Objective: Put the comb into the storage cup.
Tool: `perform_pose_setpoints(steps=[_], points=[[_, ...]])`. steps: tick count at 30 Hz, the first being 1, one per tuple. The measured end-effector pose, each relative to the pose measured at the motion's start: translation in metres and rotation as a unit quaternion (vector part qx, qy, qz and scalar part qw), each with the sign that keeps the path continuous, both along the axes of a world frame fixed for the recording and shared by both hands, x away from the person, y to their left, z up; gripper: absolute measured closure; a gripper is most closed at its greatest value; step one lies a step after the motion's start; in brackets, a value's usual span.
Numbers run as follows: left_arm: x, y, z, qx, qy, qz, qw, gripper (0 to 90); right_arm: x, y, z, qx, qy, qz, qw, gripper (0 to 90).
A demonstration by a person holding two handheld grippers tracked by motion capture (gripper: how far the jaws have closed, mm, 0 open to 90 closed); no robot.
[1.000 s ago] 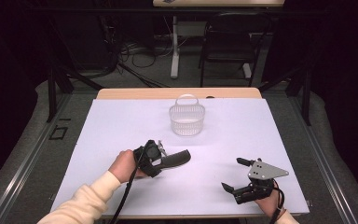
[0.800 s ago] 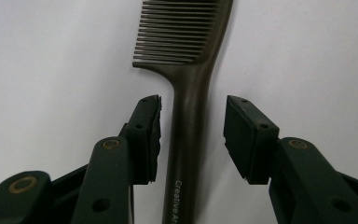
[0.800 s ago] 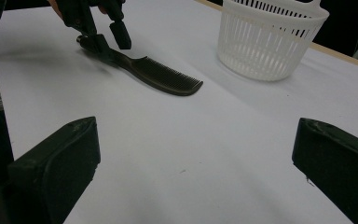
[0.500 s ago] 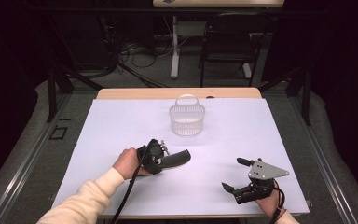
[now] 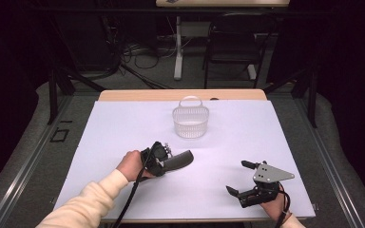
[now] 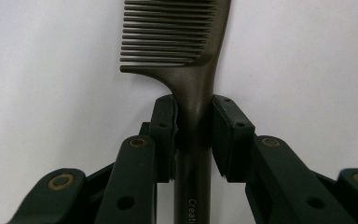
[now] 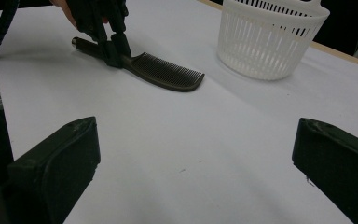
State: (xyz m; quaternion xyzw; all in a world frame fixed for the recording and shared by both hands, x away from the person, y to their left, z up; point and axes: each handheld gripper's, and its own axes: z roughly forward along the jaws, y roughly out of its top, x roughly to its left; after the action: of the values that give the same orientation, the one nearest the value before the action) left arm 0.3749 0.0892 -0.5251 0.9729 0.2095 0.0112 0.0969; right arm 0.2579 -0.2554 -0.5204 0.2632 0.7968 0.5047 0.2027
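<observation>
A dark comb point(image 5: 180, 158) lies flat on the white table point(image 5: 123, 123), left of centre, its teeth end pointing right. My left gripper point(image 5: 167, 162) reaches it from the left. Its jaws have just been closing. In the left gripper view the pads point(image 6: 165, 123) press on both sides of the comb's point(image 6: 177, 42) neck, just behind the teeth. The right gripper view shows the same grip from afar, with the comb point(image 7: 165, 70) resting on the table. My right gripper point(image 5: 236, 176) sits open near the front right edge, nothing between its fingers point(image 7: 58, 158).
A white slotted plastic basket point(image 5: 190, 121) with a handle stands upright at the middle back of the table, beyond the comb; it also appears at the upper right in the right gripper view as the basket point(image 7: 270, 42). Dark floor, cables and a chair lie behind the table.
The left gripper's jaws have narrowed onto the comb's neck. The left hand shifted only slightly. The comb, the basket and the right gripper have stayed where they were.
</observation>
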Motion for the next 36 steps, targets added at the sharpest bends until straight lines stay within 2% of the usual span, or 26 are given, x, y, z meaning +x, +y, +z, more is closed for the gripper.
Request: perform_pose_setpoints(steps=[9, 18, 29, 36], points=[[-0.001, 0.003, 0.001, -0.008, 0.003, 0.000, 1.0000, 72.4, 0.000, -0.001, 0.000, -0.001, 0.001, -0.002, 1.0000, 0.4], [-0.007, 0.013, 0.011, -0.045, -0.014, 0.012, 0.9988, 72.4, 0.000, -0.001, 0.000, -0.001, -0.001, -0.003, 1.0000, 0.4], [-0.013, 0.027, 0.020, -0.096, -0.030, 0.031, 0.9944, 72.4, 0.001, -0.001, 0.000, -0.002, 0.001, -0.003, 1.0000, 0.4], [-0.016, 0.034, 0.022, -0.125, -0.042, 0.044, 0.9903, 72.4, 0.001, -0.001, 0.000, -0.002, 0.000, -0.004, 1.0000, 0.4]])
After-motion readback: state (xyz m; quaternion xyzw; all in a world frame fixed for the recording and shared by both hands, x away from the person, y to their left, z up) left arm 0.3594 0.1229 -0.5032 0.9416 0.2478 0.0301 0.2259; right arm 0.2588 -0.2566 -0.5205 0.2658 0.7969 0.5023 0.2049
